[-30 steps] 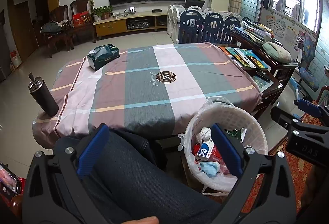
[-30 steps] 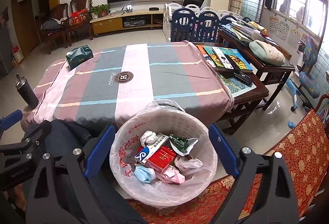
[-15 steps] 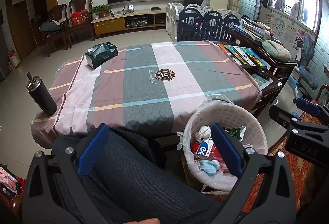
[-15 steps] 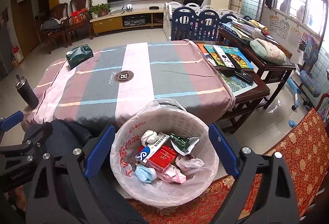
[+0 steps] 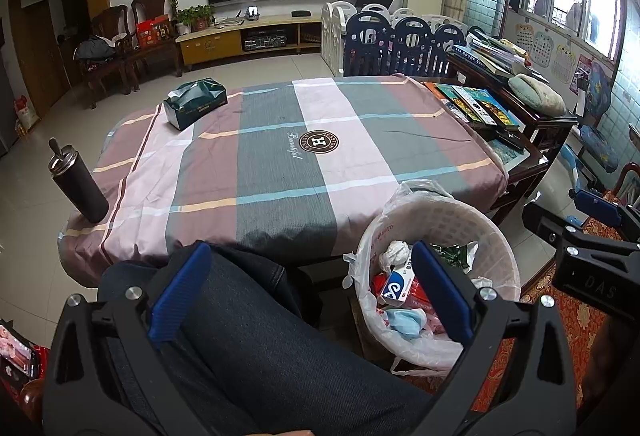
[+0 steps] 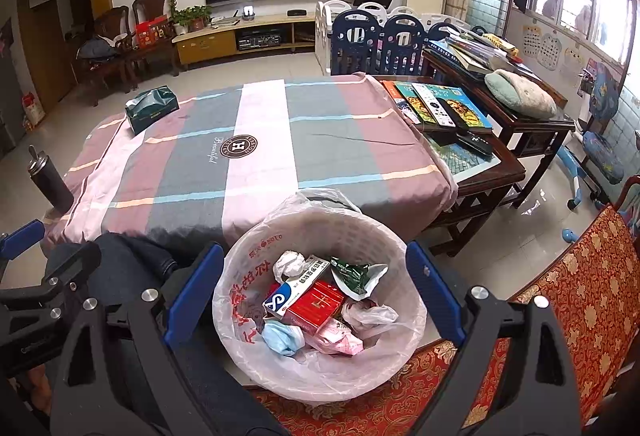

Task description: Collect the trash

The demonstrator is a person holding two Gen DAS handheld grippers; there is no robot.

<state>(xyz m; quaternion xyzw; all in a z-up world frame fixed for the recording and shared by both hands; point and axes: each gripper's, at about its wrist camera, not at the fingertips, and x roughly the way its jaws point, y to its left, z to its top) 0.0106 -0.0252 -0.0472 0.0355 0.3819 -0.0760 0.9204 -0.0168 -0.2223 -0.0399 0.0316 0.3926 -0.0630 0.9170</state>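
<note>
A white lattice waste basket (image 6: 256, 256) lined with a thin plastic bag stands on the floor by the table's near edge. Inside lie a crumpled tissue (image 6: 289, 263), a blue-and-white box (image 6: 294, 289), a red box (image 6: 316, 306), a green wrapper (image 6: 352, 273) and a blue face mask (image 6: 282, 338). My right gripper (image 6: 315, 290) hangs open just above the basket, nothing between its blue pads. My left gripper (image 5: 310, 290) is open too, over a person's dark-trousered leg (image 5: 260, 336), with the basket (image 5: 496, 248) to its right.
A striped cloth covers the table (image 5: 280, 164), which bears a green tissue box (image 5: 195, 102) and a dark flask (image 5: 78, 182) at its left corner. A wooden side table (image 6: 480, 160) with books and remotes stands to the right. A red patterned cushion (image 6: 560, 308) lies near right.
</note>
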